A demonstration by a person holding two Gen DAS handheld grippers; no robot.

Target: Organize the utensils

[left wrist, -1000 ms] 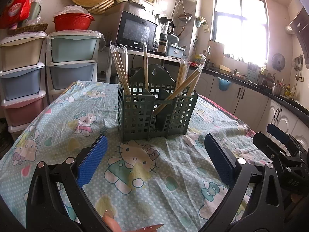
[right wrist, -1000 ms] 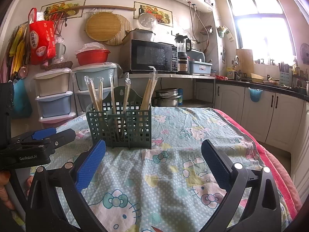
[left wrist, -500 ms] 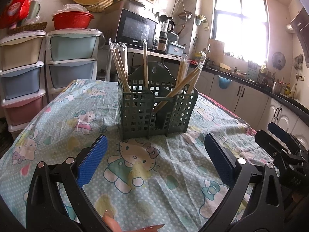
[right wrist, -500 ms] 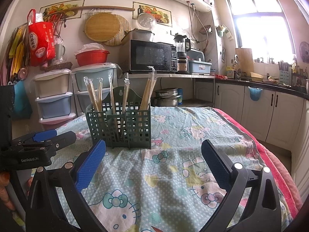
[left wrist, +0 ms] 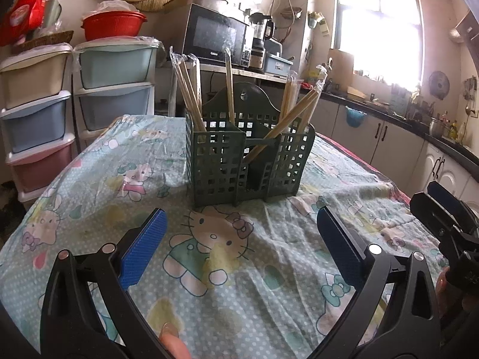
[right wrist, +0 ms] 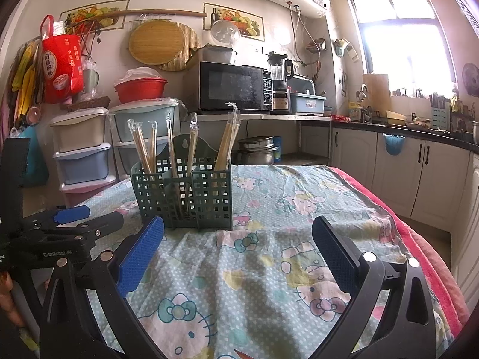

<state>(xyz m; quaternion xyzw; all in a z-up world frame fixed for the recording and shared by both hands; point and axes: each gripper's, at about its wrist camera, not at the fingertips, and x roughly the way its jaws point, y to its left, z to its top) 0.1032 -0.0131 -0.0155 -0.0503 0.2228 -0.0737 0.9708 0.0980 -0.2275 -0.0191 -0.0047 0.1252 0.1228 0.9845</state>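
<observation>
A dark green slotted utensil holder [left wrist: 248, 161] stands upright on the cartoon-print tablecloth [left wrist: 209, 248]; it also shows in the right wrist view [right wrist: 184, 194]. Several plastic-wrapped wooden chopsticks [left wrist: 185, 89] stand in its compartments, some leaning [right wrist: 229, 137]. My left gripper [left wrist: 241, 248] is open and empty, held a short way in front of the holder. My right gripper [right wrist: 238, 248] is open and empty, also in front of the holder. Each gripper shows at the other view's edge: the right one [left wrist: 443, 209] and the left one [right wrist: 74, 221].
Stacked plastic drawer units [left wrist: 36, 113] stand left of the table. A microwave [right wrist: 236, 89] sits on a shelf behind. Kitchen counters and cabinets [right wrist: 419, 167] run along the right. A red blanket edge [right wrist: 425, 257] shows at the table's right side.
The left wrist view has dipped slightly, so the holder sits a little lower in the frame. The right gripper has barely moved. Both stay open and empty.
</observation>
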